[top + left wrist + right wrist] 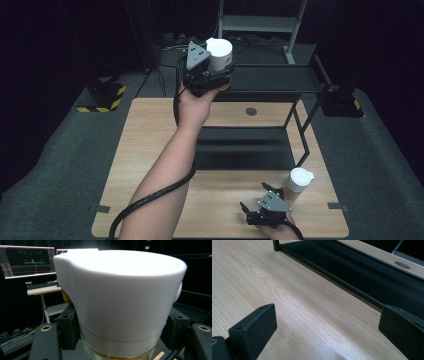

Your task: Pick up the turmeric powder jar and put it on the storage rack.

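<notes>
between my left gripper (pixel 120 340) fingers sits a white-lidded cup (pixel 120 295), clamped tight; my right gripper (pixel 327 335) fingers gape apart over bare bench (pixel 287 297).

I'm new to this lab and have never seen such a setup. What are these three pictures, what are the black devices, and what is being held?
No robot arm here: a person holds hand-held tongs in each hand. The high view looks down on a wooden table with a black two-level shelf on it. The other two pictures come from cameras riding on each pair of tongs, looking along their black jaws.

The left tongs are raised by the shelf's upper level, shut on a white-lidded jar; glass shows below the lid. The right tongs rest open near the table's front edge, holding nothing. A second white-lidded jar stands on the table just beyond them.
</notes>
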Action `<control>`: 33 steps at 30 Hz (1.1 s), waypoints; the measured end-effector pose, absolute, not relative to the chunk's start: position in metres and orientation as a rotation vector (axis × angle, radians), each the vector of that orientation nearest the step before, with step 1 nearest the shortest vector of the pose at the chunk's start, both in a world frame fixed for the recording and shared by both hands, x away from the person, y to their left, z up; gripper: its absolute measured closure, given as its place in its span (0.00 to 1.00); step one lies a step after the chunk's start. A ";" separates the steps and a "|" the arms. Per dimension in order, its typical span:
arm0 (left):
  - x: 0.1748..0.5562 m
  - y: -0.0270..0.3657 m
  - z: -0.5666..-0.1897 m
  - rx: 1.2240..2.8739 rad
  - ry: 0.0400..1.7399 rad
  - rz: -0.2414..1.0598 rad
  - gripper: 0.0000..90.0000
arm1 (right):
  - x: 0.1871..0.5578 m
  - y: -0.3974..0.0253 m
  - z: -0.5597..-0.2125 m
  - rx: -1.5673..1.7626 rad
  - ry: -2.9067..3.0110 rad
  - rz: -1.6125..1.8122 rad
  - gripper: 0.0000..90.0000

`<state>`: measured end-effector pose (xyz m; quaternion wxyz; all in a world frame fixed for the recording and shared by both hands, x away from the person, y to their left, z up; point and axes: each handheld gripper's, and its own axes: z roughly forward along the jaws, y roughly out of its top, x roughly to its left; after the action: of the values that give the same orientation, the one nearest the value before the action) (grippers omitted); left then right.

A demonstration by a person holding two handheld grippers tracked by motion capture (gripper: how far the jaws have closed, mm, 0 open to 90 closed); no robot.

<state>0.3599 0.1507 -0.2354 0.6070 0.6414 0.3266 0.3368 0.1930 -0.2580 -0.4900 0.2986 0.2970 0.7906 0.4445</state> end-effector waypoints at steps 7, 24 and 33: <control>0.365 0.147 -0.237 1.475 0.766 0.766 0.34 | 0.193 -0.259 -0.490 0.792 2.100 1.186 0.01; 0.371 0.146 -0.238 1.465 0.781 0.749 0.34 | 0.194 -0.259 -0.490 0.794 2.101 1.188 0.01; 0.368 0.138 -0.238 1.474 0.796 0.786 0.17 | 0.194 -0.259 -0.490 0.795 2.103 1.187 0.01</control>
<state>0.3679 0.1383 -0.2377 0.6017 0.6362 0.3435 0.3394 0.1940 -0.2589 -0.4896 0.2950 0.2989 0.7903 0.4462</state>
